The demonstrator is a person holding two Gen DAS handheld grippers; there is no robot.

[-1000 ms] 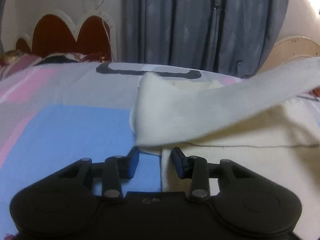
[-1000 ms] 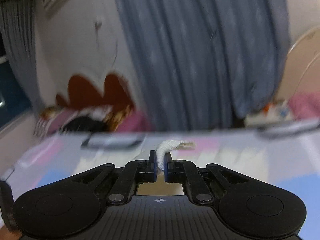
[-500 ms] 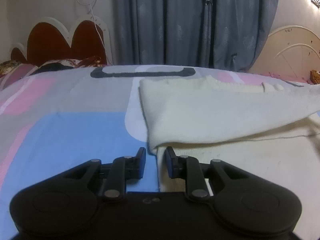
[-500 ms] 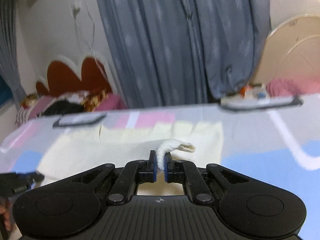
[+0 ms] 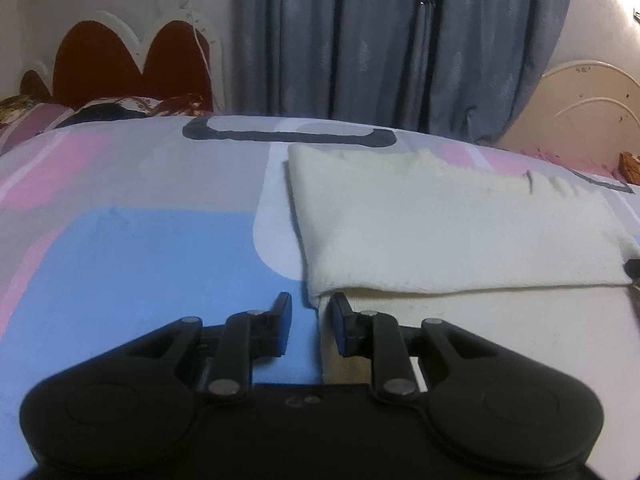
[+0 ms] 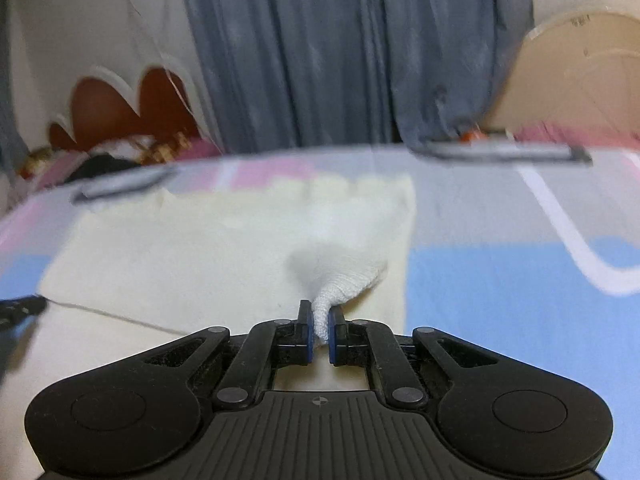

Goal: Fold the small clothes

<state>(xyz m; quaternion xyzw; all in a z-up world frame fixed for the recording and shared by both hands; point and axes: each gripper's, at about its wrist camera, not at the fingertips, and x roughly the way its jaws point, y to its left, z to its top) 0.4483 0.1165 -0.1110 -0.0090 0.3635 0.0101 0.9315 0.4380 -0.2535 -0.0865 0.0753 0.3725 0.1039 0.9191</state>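
A cream-white cloth (image 5: pixel 448 224) lies on the bed, its far part folded over toward me with the fold edge running left to right. My left gripper (image 5: pixel 310 316) is open and empty at the cloth's near left corner, its jaws either side of the cloth's left edge. My right gripper (image 6: pixel 319 326) is shut on a pinched corner of the cloth (image 6: pixel 340 276), low over the cloth's right side (image 6: pixel 200 256). The left gripper's tip (image 6: pixel 20 306) shows at the left edge of the right wrist view.
The bedsheet (image 5: pixel 132 264) has blue, pink and grey patches. A red scalloped headboard (image 5: pixel 128 64) and pillows stand at the far left, grey curtains (image 5: pixel 380 40) behind, and a cream bed end (image 5: pixel 592 108) at the far right.
My right gripper carried the cloth's corner across and down, so the raised flap now lies flat as a fold. My left gripper stayed open at the left edge.
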